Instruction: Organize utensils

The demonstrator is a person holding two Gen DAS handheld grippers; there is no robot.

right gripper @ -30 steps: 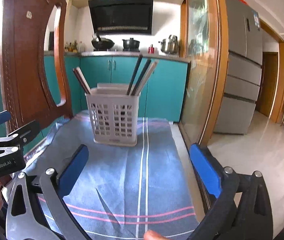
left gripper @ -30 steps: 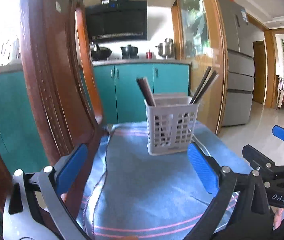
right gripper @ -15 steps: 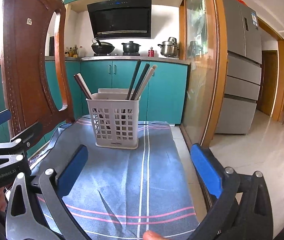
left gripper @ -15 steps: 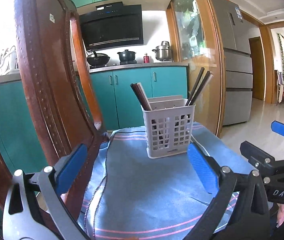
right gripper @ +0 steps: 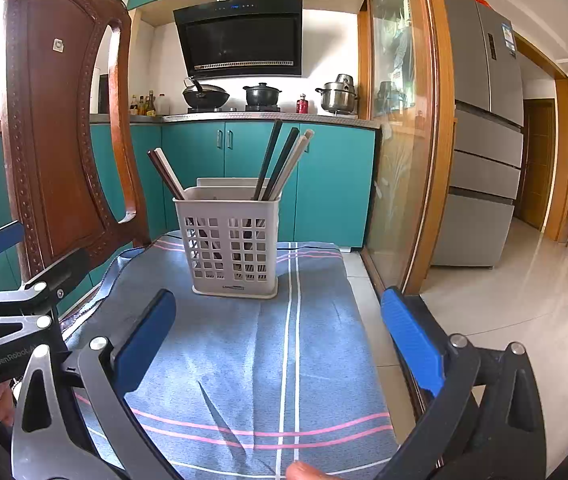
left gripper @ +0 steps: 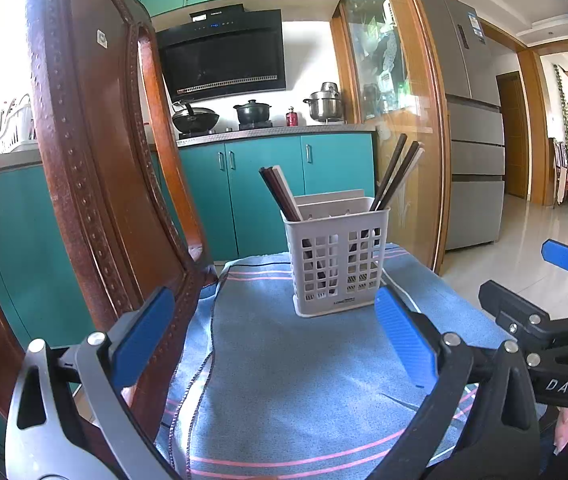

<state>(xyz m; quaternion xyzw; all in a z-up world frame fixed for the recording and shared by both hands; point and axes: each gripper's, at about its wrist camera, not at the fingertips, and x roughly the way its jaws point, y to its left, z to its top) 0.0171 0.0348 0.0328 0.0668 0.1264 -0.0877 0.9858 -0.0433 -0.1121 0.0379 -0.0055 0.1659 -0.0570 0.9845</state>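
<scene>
On the blue striped cloth [right gripper: 243,352] covering the counter, beside a carved wooden chair back [left gripper: 83,168], I see the white slotted utensil basket [left gripper: 338,264] standing upright, well ahead of both tools. Only the right view shows the bottles [right gripper: 145,105] on the kitchen worktop and a fingertip [right gripper: 304,472] at the bottom edge; only the left view shows the dish rack [left gripper: 15,124] by the window. Dark chopsticks [right gripper: 165,174] lean out toward the chair, and a second bundle of chopsticks [right gripper: 279,160] leans the opposite way, long axes running steeply upward from the basket. My left tool [left gripper: 271,340] and right tool [right gripper: 279,344] both gape wide, gripping nothing. Compared with a second ago, both cameras sit lower and more level, so the basket rides higher in view.
</scene>
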